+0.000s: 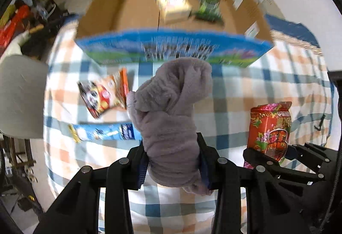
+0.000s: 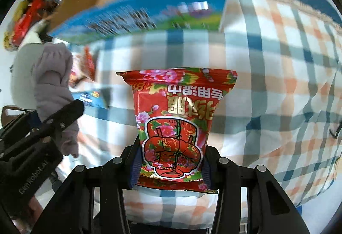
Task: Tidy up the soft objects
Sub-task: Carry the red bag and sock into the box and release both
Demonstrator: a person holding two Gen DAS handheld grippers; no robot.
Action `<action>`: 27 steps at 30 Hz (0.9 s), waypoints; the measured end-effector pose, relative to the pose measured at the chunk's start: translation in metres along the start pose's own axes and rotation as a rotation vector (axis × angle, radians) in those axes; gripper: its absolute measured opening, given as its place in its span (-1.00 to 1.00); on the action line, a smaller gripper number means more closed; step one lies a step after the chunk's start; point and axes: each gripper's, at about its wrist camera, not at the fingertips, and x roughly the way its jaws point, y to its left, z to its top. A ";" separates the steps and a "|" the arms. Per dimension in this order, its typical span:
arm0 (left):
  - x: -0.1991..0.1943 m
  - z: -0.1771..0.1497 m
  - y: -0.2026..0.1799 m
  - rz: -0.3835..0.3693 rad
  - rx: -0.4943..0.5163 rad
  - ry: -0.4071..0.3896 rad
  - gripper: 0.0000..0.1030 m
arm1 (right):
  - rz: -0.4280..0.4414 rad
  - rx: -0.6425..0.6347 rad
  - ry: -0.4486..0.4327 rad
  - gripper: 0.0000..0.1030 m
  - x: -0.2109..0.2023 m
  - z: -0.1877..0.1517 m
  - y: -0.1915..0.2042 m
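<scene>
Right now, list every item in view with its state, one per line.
left gripper: shut on grey cloth
grey cloth: bunched, held above the table
right gripper: shut on red floral pack
red floral pack: held, sealed
cardboard box: open, holding two items
snack bag: lying on the checked tablecloth
blue packet: lying flat

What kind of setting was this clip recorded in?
Probably a lived-in home room. A checked tablecloth covers the work table, a cardboard box on it holds packaged goods, and household clutter is piled on the floor at the left.
</scene>
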 end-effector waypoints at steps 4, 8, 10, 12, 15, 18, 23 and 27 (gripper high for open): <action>-0.033 0.023 0.024 -0.034 0.009 -0.043 -0.29 | 0.041 -0.020 -0.072 -0.07 -0.037 0.006 -0.003; -0.062 0.056 0.036 -0.029 0.015 -0.103 -0.29 | 0.089 -0.023 -0.126 -0.07 -0.086 0.045 -0.001; -0.069 0.077 0.046 -0.035 0.006 -0.118 -0.29 | 0.093 -0.022 -0.147 -0.07 -0.113 0.064 -0.003; -0.072 0.102 0.055 -0.032 -0.003 -0.127 -0.29 | 0.088 -0.017 -0.163 -0.07 -0.128 0.088 -0.005; -0.068 0.139 0.069 -0.011 -0.006 -0.124 -0.29 | 0.068 -0.005 -0.166 -0.07 -0.151 0.134 -0.002; -0.053 0.180 0.085 0.014 -0.016 -0.089 -0.29 | 0.034 0.014 -0.148 -0.08 -0.162 0.184 -0.011; -0.010 0.241 0.103 0.045 -0.013 0.007 -0.29 | -0.011 0.056 -0.075 -0.08 -0.152 0.250 -0.012; 0.036 0.273 0.110 0.074 -0.002 0.097 -0.29 | -0.052 0.072 -0.007 -0.08 -0.131 0.273 -0.011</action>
